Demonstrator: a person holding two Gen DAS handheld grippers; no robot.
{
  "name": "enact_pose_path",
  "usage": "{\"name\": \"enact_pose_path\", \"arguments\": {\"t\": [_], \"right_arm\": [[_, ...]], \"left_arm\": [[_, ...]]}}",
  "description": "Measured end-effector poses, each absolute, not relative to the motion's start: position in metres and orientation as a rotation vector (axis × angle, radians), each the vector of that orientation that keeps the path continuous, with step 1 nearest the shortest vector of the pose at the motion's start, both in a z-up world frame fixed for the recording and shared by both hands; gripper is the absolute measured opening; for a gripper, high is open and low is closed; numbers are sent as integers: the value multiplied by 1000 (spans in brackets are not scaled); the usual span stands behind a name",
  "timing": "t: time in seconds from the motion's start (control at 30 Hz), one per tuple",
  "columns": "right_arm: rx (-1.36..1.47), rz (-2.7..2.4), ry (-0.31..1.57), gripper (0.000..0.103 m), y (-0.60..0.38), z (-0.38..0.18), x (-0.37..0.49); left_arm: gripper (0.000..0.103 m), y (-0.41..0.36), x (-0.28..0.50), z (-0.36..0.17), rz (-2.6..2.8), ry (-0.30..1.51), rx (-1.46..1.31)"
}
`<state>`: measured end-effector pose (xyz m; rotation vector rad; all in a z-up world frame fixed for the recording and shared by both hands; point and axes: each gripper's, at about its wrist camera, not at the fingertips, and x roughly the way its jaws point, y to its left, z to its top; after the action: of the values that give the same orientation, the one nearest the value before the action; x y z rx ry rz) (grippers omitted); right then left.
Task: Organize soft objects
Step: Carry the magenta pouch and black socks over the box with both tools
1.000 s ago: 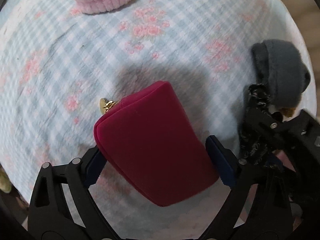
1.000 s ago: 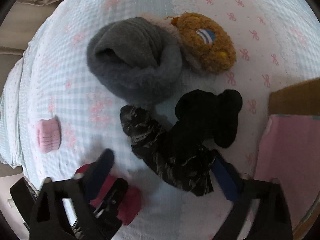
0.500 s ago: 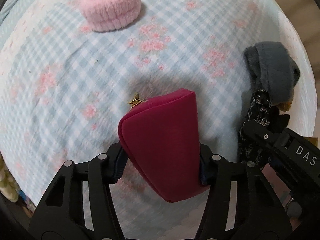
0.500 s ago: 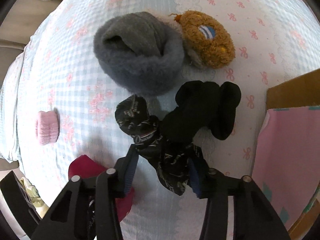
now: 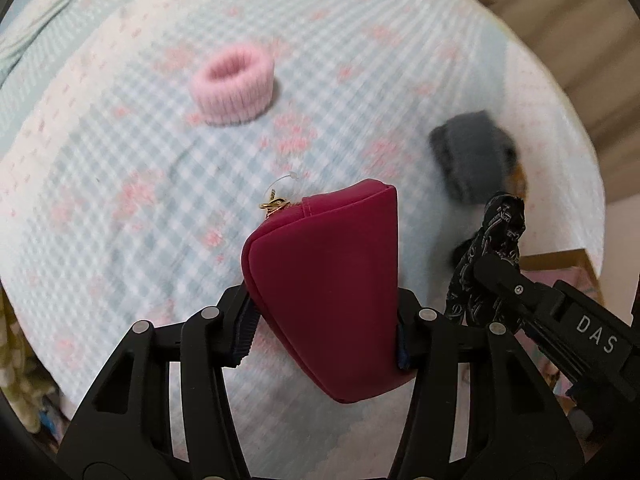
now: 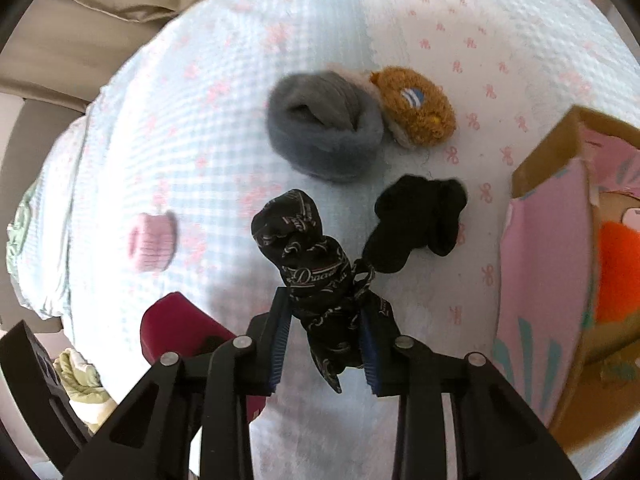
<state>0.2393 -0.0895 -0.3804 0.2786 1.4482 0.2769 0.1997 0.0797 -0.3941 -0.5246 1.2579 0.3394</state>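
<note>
My left gripper (image 5: 324, 332) is shut on a dark red pouch (image 5: 332, 280) with a gold zipper pull and holds it above the bed. My right gripper (image 6: 326, 348) is shut on a black patterned cloth (image 6: 316, 276), lifted off the bed; the cloth also shows in the left wrist view (image 5: 492, 256). The red pouch shows at lower left in the right wrist view (image 6: 176, 328). On the bed lie a pink fluffy band (image 5: 234, 88), a grey fluffy band (image 6: 324, 128), a brown plush (image 6: 416, 104) and a black sock (image 6: 420, 220).
The bed has a light blue checked cover (image 5: 120, 168) with pink flowers. An open cardboard box (image 6: 560, 260) with pink lining and something orange inside stands at the right. Pale green cloth (image 6: 80, 376) lies below the bed's left edge.
Both grippers closed and rose: the left took hold of the red pouch, the right took hold of the black patterned cloth and lifted it away from the black sock.
</note>
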Motion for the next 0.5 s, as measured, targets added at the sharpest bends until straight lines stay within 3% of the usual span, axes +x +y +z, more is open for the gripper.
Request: {"name": "enact_pose_path", "arguments": {"t": [0.5], "right_arm": [[255, 329, 1114, 29, -126, -202, 176]], "left_arm": [[49, 50, 162, -218, 170, 1011, -336]]}}
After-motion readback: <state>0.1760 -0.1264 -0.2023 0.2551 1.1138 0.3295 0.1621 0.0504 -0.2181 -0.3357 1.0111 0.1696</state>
